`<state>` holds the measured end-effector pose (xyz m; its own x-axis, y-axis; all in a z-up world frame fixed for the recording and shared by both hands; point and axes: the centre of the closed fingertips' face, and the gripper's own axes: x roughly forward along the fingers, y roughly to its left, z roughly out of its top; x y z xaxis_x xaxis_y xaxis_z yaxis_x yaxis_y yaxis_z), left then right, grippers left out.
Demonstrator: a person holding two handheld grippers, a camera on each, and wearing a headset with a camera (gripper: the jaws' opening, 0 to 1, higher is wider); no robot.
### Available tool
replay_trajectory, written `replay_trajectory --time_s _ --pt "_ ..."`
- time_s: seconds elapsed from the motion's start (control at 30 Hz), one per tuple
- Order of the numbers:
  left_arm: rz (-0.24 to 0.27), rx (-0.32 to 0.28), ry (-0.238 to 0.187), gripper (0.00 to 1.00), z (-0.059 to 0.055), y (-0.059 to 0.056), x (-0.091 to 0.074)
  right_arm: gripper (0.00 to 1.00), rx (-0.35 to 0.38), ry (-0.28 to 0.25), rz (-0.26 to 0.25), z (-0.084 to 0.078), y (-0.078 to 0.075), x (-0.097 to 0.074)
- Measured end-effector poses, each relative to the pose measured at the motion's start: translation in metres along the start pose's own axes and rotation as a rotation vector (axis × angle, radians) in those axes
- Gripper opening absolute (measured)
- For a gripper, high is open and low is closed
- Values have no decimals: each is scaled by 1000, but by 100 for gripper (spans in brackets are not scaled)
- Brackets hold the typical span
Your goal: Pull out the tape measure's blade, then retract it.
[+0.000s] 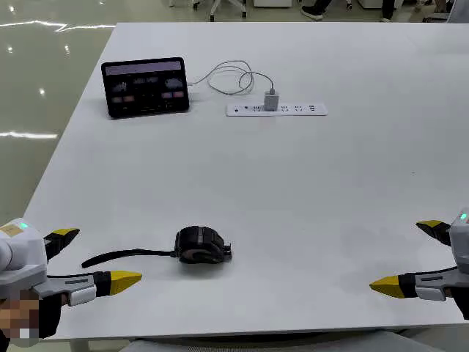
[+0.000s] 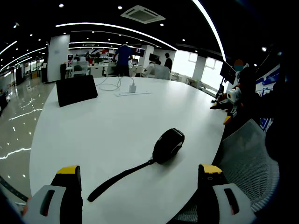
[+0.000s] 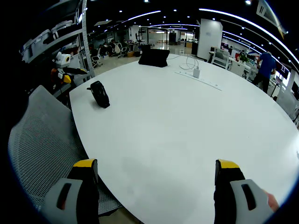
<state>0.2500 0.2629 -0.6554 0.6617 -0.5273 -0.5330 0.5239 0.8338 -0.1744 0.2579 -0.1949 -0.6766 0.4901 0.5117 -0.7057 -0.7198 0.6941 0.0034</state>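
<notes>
A black tape measure (image 1: 201, 246) lies on the white table (image 1: 293, 183) near the front edge, its black wrist strap (image 1: 124, 256) trailing to the left. My left gripper (image 1: 95, 257) is open at the front left, a short way left of the strap's end. In the left gripper view the tape measure (image 2: 168, 144) sits ahead between the yellow-tipped jaws, strap (image 2: 119, 178) pointing back toward me. My right gripper (image 1: 410, 253) is open at the front right edge, far from the tape measure (image 3: 99, 93). No blade is pulled out.
A black tablet (image 1: 145, 86) stands propped at the back left. A white power strip (image 1: 276, 109) with a plugged charger (image 1: 271, 100) and coiled white cable (image 1: 231, 79) lies behind the middle. A grey mesh chair (image 3: 42, 149) is at the table's front edge.
</notes>
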Motion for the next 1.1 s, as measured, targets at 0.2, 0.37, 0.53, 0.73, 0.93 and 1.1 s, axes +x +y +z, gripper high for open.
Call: replay_trajectory --time_s 0.2,0.37,0.53,0.73,0.93,1.1 --pt "-6 7 3 100 1 -2 2 100 0 3 -6 -3 -3 -3" --pt "-5 5 2 100 3 0 2 100 8 3 -5 -3 -4 -3" --pt "-3 5 1 100 3 2 2 100 4 4 -2 -3 -4 -1" --pt "-18 10 -4 100 5 -1 3 100 -18 -9 -9 0 -6 -2" --pt "-42 36 -6 100 7 -5 6 100 -31 -22 -11 6 -9 -2" --pt "-36 42 -12 100 9 -3 5 100 -40 -23 -10 7 -8 -2"
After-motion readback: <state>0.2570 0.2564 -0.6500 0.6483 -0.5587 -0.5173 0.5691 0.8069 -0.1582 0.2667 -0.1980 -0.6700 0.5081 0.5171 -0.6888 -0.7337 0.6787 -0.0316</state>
